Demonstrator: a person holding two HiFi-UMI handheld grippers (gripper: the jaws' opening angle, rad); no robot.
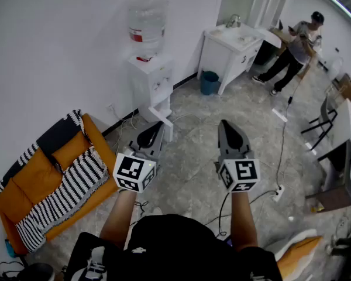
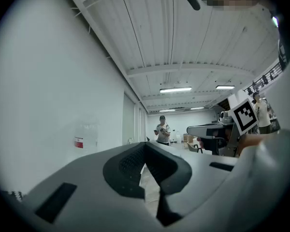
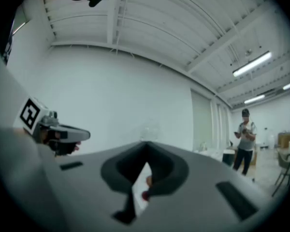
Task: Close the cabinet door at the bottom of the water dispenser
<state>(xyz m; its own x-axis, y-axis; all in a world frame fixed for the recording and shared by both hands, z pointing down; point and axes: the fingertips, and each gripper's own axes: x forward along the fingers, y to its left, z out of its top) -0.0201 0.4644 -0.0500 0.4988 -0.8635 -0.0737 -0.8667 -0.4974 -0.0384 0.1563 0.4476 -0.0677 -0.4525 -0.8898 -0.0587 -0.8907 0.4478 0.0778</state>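
Observation:
The white water dispenser (image 1: 150,82) stands against the far wall with a clear bottle (image 1: 147,19) on top. Its bottom cabinet door (image 1: 162,119) stands swung out toward the room. Both grippers are held level in the air, short of the dispenser and touching nothing. My left gripper (image 1: 157,127) is shut and empty, with its tip just below the open door in the head view. To its right, my right gripper (image 1: 226,125) is also shut and empty. In the left gripper view the bottle (image 2: 85,137) shows faintly past the shut left gripper (image 2: 145,146). The right gripper (image 3: 145,146) shows blurred.
An orange sofa with a striped blanket (image 1: 57,177) lies at the left. A white sink cabinet (image 1: 231,50) and a blue bin (image 1: 209,82) stand beyond the dispenser. A person with a mop (image 1: 296,44) is at the far right. Cables and a power strip (image 1: 278,193) lie on the floor.

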